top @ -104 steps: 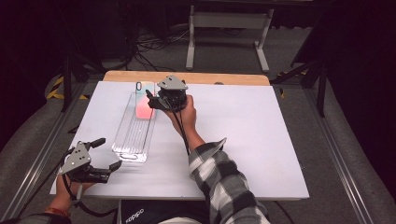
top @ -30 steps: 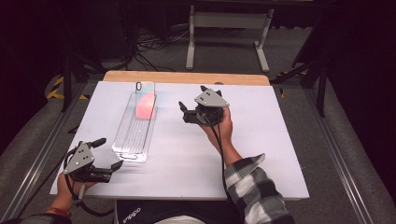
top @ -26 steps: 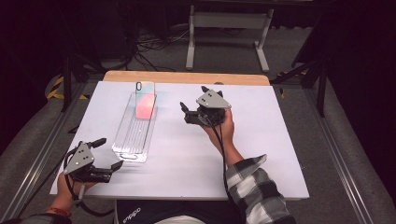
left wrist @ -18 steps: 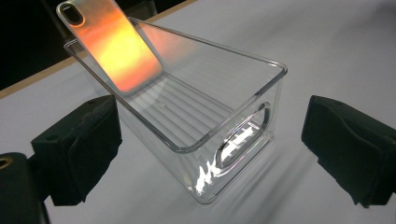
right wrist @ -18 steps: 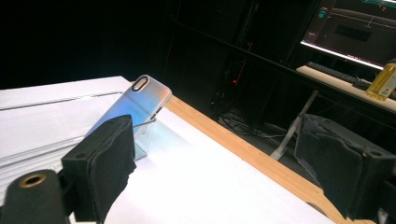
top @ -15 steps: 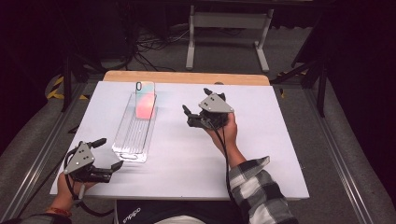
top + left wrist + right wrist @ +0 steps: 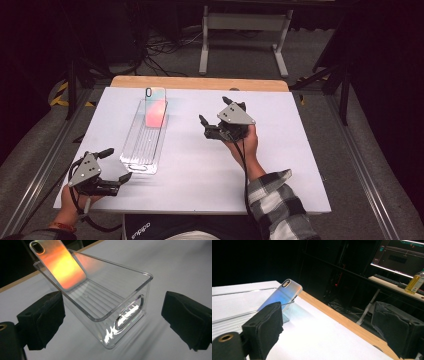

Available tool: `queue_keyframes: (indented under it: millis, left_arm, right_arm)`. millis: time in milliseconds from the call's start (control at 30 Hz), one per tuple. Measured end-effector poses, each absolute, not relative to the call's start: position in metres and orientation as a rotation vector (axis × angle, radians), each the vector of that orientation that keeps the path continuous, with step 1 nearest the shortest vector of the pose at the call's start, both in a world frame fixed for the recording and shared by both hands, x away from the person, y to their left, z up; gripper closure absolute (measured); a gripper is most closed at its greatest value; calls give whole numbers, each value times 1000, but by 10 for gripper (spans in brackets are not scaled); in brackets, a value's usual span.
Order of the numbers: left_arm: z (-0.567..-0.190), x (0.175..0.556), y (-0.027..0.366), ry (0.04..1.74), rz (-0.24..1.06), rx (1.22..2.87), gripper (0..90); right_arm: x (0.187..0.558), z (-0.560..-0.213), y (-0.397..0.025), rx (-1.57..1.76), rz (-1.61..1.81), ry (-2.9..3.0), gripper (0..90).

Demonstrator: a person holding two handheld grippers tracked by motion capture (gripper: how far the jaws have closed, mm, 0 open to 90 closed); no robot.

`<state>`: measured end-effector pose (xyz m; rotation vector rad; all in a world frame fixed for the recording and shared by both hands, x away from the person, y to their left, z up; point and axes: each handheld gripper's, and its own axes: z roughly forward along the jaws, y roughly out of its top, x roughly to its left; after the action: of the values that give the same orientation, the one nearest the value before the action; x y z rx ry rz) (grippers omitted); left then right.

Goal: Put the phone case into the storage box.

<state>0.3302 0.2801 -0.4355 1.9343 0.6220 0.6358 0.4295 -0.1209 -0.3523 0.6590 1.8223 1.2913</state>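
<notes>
A long clear plastic bin [image 7: 142, 148] lies lengthwise on the white table [image 7: 280, 165]. A phone [image 7: 155, 106] with an orange-pink iridescent back leans against the bin's far end, camera end up. My left gripper [image 7: 118, 164] rests at the table's front left, open, with the bin's near end [image 7: 147, 277] just ahead of its jaws. In the left gripper view the phone [image 7: 58, 265] slopes up from the bin floor. My right gripper [image 7: 214, 110] hovers at mid-table, open and empty, well right of the bin. From the right gripper view [image 7: 329, 330] the phone [image 7: 283, 296] stands ahead to the left.
A wooden strip [image 7: 200, 83] edges the far side of the table. Behind it, a metal stand [image 7: 245, 30] and cables sit on the floor. Metal rails [image 7: 45, 170] run along both sides. A monitor [image 7: 402, 255] and a yellow bottle [image 7: 415, 281] stand on a distant desk.
My right gripper has drawn away from the phone at the bin's far end, moving right and toward the person, jaws open. The phone stays leaning in the bin. The left gripper barely shifted.
</notes>
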Motion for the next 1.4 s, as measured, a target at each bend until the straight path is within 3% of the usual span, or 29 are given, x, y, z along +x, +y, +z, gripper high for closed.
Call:
queue_keyframes:
  millis: [1400]
  left_arm:
    - [-435,328,279,603,644,1941,55]
  right_arm:
    - [401,-358,-138,582,1286,1854,111]
